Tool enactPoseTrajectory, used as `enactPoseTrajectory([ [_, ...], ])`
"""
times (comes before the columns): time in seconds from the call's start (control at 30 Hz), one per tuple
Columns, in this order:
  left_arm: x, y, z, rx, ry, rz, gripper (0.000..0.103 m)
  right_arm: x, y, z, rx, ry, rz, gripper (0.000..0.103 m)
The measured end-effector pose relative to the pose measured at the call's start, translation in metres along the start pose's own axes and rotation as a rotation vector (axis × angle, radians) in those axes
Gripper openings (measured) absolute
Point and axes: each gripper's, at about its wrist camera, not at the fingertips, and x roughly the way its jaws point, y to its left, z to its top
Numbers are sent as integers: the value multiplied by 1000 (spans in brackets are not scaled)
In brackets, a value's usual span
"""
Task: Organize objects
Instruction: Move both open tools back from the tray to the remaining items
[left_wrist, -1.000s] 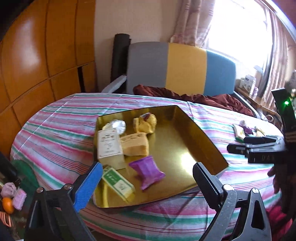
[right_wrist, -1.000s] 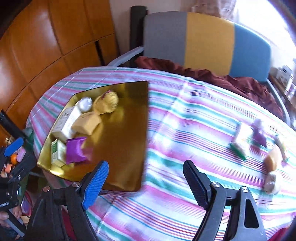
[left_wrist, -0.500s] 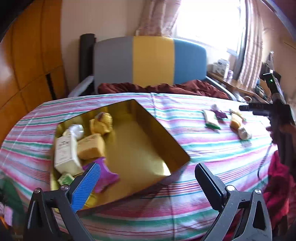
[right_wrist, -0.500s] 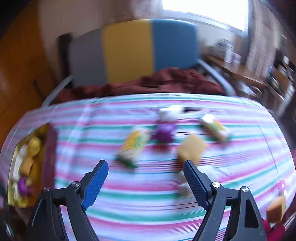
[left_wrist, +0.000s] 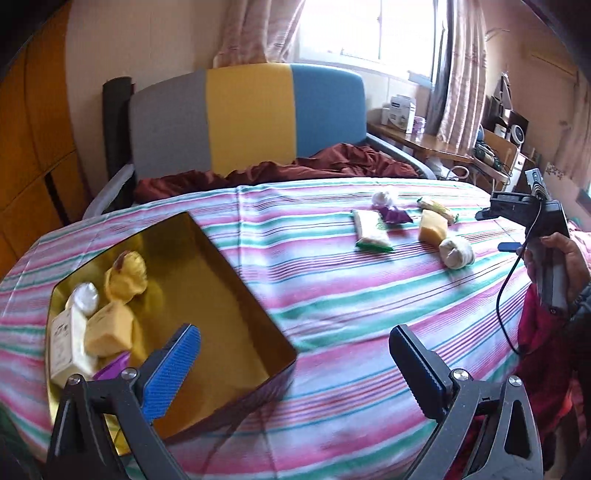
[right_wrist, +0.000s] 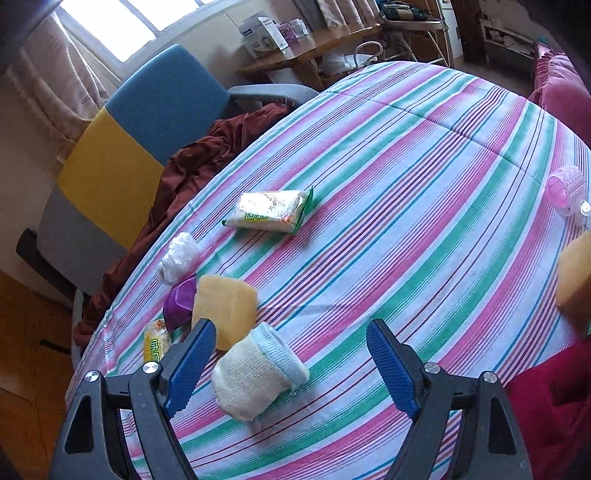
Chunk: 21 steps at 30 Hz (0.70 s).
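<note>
Right gripper has swung off the gold tin tray to the loose pile, jaws open and empty over the rolled cream-and-blue sock; left gripper open, empty beside the tray — sock looks like the next pick.

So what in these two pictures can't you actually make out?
- Purple packet in the gold tray, left wrist view: mostly hidden behind the left tongs.
- Purple wrapper, right wrist view: half covered by the yellow sponge.
- Orange object, right wrist view: cut off by the edge.
- Print on the green-edged packet: too small.
</note>
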Motion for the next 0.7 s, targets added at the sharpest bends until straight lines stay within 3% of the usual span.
enactPoseTrajectory([
  [0.4,80,-61,47,57,115,-123,103,5,3,-5,-10,54,78,85],
  [0.7,142,-77,89,33,180,-109,103,8,2,-4,1,79,130,85],
])
